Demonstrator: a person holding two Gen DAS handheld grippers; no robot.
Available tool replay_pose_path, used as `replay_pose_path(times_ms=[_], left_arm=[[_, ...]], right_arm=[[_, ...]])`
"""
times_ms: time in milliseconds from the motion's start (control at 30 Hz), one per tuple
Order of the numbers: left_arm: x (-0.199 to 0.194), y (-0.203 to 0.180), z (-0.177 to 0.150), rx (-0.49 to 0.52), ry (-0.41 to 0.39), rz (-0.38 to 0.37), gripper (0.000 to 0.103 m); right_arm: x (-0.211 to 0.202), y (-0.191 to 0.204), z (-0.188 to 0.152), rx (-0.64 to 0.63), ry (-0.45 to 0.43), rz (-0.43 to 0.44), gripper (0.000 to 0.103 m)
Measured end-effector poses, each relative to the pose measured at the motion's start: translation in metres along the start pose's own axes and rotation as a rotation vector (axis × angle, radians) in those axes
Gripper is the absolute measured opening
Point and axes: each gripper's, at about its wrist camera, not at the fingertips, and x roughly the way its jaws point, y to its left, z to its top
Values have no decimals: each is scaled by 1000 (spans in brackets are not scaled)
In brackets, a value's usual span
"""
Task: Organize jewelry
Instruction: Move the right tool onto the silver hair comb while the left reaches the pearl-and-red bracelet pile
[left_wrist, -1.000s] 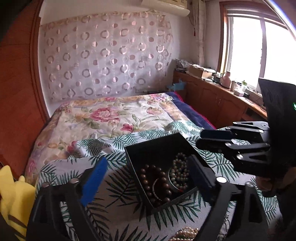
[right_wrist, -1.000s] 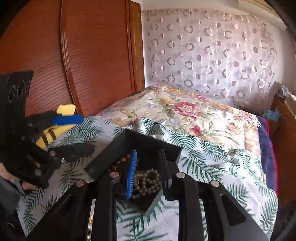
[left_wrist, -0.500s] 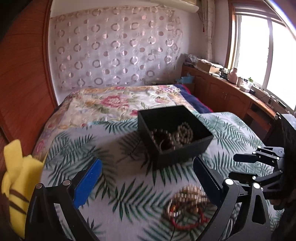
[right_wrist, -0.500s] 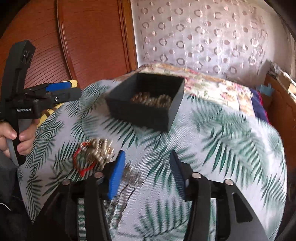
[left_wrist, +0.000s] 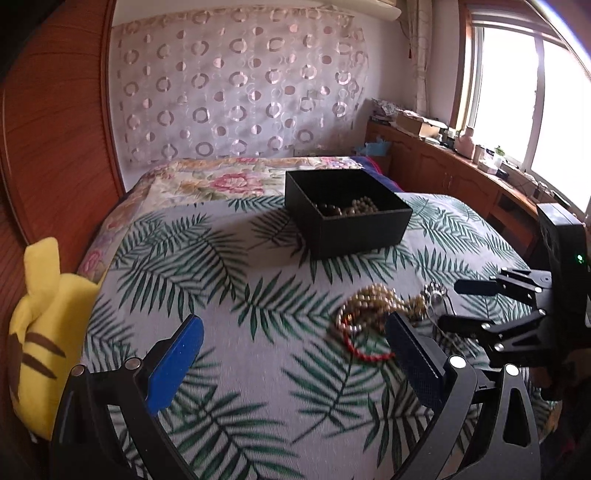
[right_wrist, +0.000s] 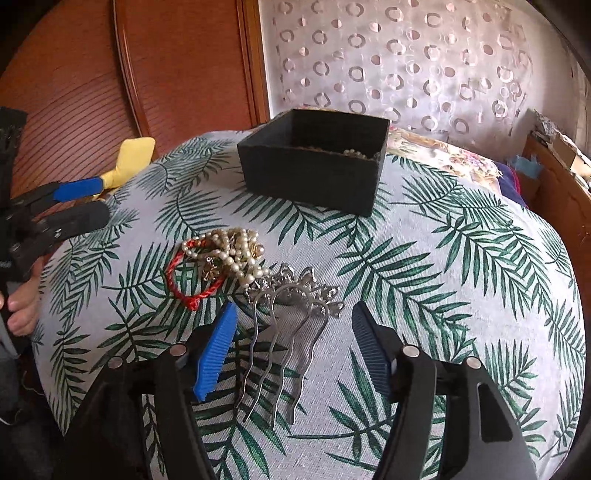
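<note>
A black open box (left_wrist: 349, 216) (right_wrist: 314, 158) with bead bracelets inside stands on the palm-leaf cloth. Nearer lies a heap of pearl strands (right_wrist: 232, 253) (left_wrist: 373, 301) with a red cord bracelet (right_wrist: 184, 277) (left_wrist: 364, 349). A silver hair comb (right_wrist: 291, 314) lies beside the heap, its prongs toward me. My right gripper (right_wrist: 291, 350) is open and empty, its jaws either side of the comb's prongs just above the cloth. My left gripper (left_wrist: 291, 365) is open and empty, left of the heap; it also shows in the right wrist view (right_wrist: 79, 203).
A yellow plush toy (left_wrist: 40, 332) lies at the bed's left edge by the wooden headboard (left_wrist: 48, 122). A floral quilt (left_wrist: 221, 181) covers the bed beyond the box. Wooden cabinets (left_wrist: 443, 173) with clutter run under the window at right.
Both grippers have pulled back from the box toward the near side of the bed. The right gripper has opened wider and come down over the hair comb.
</note>
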Motion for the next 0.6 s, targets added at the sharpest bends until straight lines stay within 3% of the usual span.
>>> replay_pose_path(times_ms=[367, 433, 600], left_arm=[[-5, -4, -16, -1, 18, -1, 95], [-2, -6, -18, -2, 31, -9, 95], [6, -10, -20, 7, 67, -11, 95]], right_arm=[[19, 9, 8, -48, 46, -62, 68], [18, 10, 6, -52, 48, -60, 59], [9, 10, -5, -57, 39, -42, 59]])
